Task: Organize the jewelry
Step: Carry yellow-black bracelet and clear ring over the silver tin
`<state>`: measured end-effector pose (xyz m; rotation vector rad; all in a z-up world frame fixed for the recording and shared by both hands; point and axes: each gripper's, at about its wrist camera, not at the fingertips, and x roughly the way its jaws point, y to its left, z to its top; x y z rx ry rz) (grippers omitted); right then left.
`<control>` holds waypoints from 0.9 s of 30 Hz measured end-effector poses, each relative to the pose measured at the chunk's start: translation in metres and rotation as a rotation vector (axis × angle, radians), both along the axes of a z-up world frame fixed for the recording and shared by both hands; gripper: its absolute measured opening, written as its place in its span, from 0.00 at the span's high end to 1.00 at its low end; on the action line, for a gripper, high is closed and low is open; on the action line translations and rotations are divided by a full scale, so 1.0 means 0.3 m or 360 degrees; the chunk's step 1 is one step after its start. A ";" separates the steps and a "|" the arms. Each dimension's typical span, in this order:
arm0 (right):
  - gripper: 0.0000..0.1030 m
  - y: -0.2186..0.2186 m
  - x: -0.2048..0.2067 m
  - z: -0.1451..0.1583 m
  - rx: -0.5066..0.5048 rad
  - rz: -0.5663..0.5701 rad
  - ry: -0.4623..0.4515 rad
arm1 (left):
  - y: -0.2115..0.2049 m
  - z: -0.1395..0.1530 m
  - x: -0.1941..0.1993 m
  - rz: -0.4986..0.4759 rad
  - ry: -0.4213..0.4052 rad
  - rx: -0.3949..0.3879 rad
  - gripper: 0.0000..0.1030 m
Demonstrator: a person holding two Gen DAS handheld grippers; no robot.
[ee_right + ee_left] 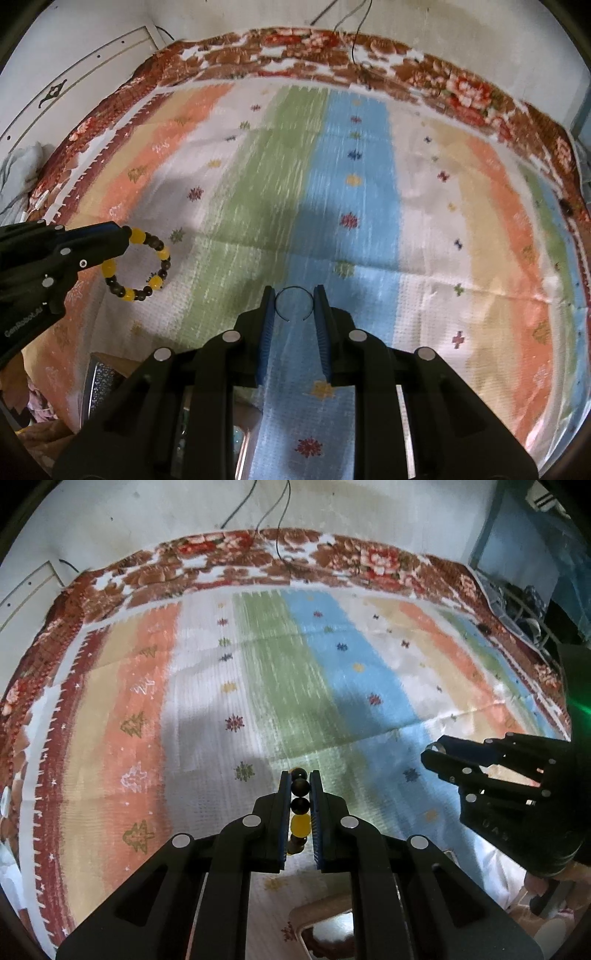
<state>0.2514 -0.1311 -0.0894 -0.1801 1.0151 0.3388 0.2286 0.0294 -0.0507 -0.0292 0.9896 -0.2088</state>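
Note:
A bracelet of dark and yellow beads [299, 805] is clamped between the pads of my left gripper [299, 775], which is shut on it. In the right wrist view the bracelet [136, 264] hangs as a loop from that left gripper [123, 230], above the cloth at the left. My right gripper [294, 295] is shut on a thin dark open ring [294, 290], which spans the gap between its blue pads. In the left wrist view the right gripper [430, 751] hovers at the right, level with mine.
A striped cloth [314, 672] with a red floral border covers the table. A box with a pale rim [325, 915] sits just below the grippers, also seen as the box [103, 384]. Cables [284, 524] hang on the wall behind. A hand [535, 886] holds the right gripper.

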 end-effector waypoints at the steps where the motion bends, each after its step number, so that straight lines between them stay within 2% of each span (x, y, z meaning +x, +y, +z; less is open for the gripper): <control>1: 0.78 -0.001 -0.006 0.013 0.0034 -0.0005 0.0002 | 0.000 0.007 -0.005 0.0002 -0.0008 -0.0004 0.91; 13: 0.78 0.021 -0.113 0.154 0.0150 0.0048 -0.0077 | 0.004 0.119 -0.108 0.0000 -0.0116 -0.0079 0.91; 27: 0.78 0.023 -0.297 0.213 0.0166 0.0156 -0.0127 | -0.002 0.160 -0.268 -0.0023 -0.0154 -0.0171 0.91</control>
